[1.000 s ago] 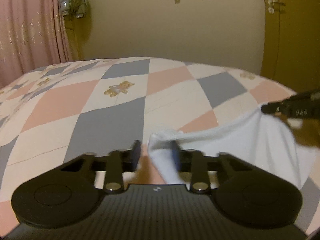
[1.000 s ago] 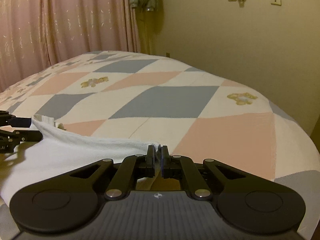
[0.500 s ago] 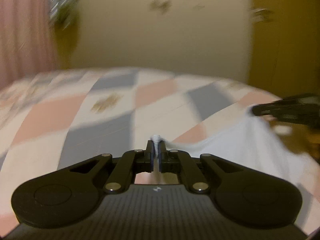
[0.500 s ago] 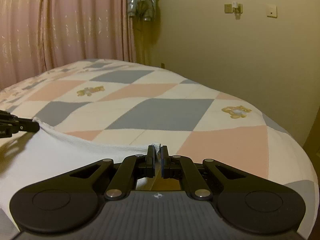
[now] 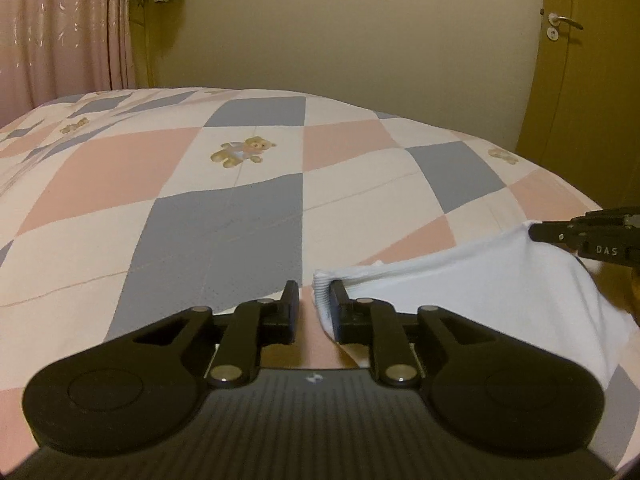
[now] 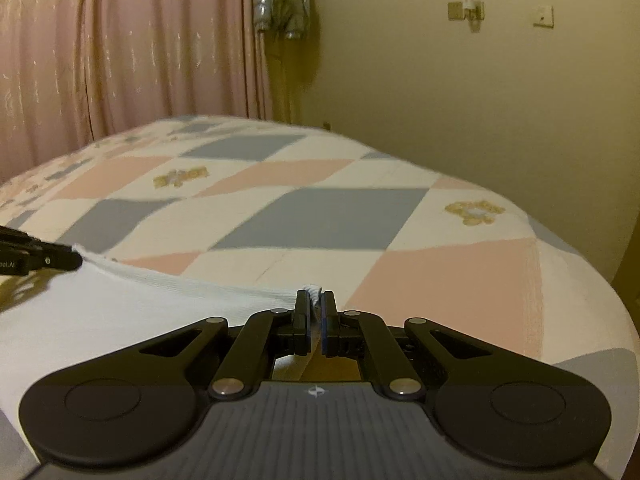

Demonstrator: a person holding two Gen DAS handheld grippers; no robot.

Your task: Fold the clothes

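A white garment [image 5: 480, 288] hangs stretched between my two grippers over the near edge of the bed. My left gripper [image 5: 314, 300] stands open, with the garment's ribbed corner [image 5: 322, 280] resting against the inner face of its right finger. My right gripper [image 6: 315, 312] is shut on the garment's other ribbed corner [image 6: 314, 290]. The white cloth [image 6: 120, 312] runs left from there to the left gripper's tip [image 6: 60, 259]. The right gripper's tip shows at the right of the left wrist view [image 5: 560, 234].
The bed has a quilt [image 5: 224, 208] of pink, grey and cream diamonds with teddy bears [image 5: 244, 150]. Pink curtains [image 6: 120, 52] hang at the left, a beige wall [image 5: 340, 40] stands behind, and a door [image 5: 592, 60] is at the right.
My left gripper, shut on the garment's corner half a second ago, has opened. The right gripper stays shut on its corner and has shifted slightly.
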